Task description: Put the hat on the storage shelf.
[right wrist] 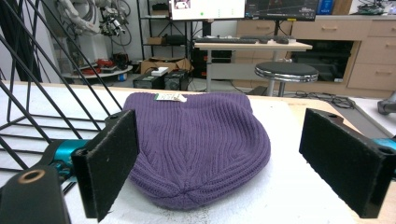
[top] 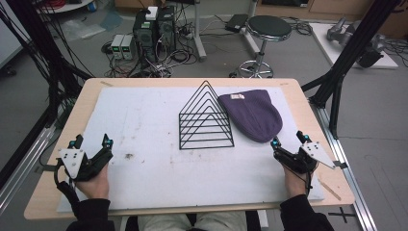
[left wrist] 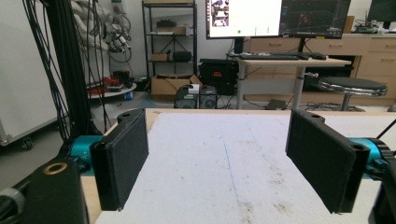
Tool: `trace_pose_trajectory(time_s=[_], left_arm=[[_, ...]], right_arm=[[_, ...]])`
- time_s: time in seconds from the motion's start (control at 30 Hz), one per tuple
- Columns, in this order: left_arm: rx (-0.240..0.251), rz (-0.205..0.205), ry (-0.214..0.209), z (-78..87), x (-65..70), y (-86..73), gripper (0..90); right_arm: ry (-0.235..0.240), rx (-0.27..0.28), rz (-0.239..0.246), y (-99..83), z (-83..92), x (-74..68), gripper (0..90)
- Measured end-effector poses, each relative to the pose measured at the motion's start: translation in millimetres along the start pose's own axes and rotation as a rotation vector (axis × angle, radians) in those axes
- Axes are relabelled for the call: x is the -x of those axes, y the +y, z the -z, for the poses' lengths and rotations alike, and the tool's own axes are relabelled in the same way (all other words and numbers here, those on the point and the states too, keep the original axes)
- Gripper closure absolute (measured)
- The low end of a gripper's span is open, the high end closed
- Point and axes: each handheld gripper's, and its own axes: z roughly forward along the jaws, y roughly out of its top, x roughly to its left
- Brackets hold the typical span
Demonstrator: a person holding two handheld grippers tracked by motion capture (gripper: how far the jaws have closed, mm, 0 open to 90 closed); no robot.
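A white foam mat [top: 159,163] covers most of the light wooden table [top: 53,192]. On the mat, right of centre, stands a black wire triangular rack [top: 206,120], and a purple knitted beanie [top: 252,115] lies just beside it on its right. The left tongs [top: 91,143] sit at the mat's near left edge, well apart from the rack. The right tongs [top: 289,139] sit at the near right, with the beanie just beyond them.

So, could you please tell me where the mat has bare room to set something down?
The white mat is bare left of the wire rack, up to the left tongs, and along the front edge between both tongs. It is crowded at the right rear, where the purple beanie touches the rack.
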Motion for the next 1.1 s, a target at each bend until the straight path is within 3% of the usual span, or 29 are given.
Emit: trace_pose_trajectory(time_s=[0.53,0.7,0.83,1.1], left_arm=[[-0.005,-0.003,-0.008,-0.5,4.6,-0.2,21.7],[-0.004,0.000,-0.011,-0.7,4.6,-0.4,21.7],[-0.005,0.006,-0.007,-1.1,4.0,-0.5,21.7],[-0.006,0.006,-0.008,-1.4,4.6,-0.7,21.7]], right_arm=[[0.019,0.012,0.045,20.4,-4.9,5.6,11.4],[0.058,0.002,0.071,39.8,-14.7,3.5,11.4],[0.059,0.019,0.100,54.5,-20.5,3.9,11.3],[0.068,0.028,0.102,68.6,-30.1,3.9,11.4]])
